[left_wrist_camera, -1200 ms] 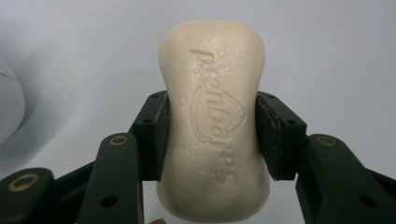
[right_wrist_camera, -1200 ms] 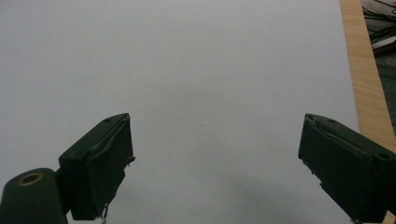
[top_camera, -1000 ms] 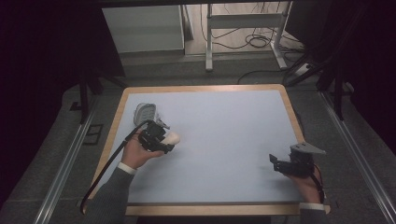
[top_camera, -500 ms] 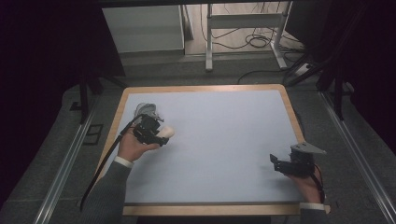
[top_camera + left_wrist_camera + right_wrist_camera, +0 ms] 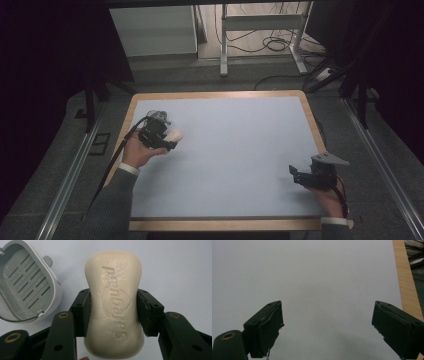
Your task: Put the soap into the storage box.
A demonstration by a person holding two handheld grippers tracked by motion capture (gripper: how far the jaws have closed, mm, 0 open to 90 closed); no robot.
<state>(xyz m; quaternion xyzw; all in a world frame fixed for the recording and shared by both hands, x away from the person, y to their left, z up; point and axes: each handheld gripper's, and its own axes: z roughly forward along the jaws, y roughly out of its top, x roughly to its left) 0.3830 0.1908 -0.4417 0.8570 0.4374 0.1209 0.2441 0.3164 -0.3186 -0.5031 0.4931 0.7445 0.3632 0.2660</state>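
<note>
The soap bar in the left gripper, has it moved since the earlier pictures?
Yes. The soap bar went slightly toward the table's far edge, with the left gripper.

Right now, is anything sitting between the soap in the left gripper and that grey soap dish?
Nothing visible. The left gripper is clamped on the soap bar, and the open soap dish lies just beside it on bare table; its slatted tray looks empty.

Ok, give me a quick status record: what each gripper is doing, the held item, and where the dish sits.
left gripper: shut on the soap, jaws pressing its two long sides
soap: cream bar, embossed lettering facing the camera
soap dish: grey, slotted, empty, on the table near its left edge, beside the soap and apart from it
right gripper: open, nothing between the jaws, over bare table
</note>
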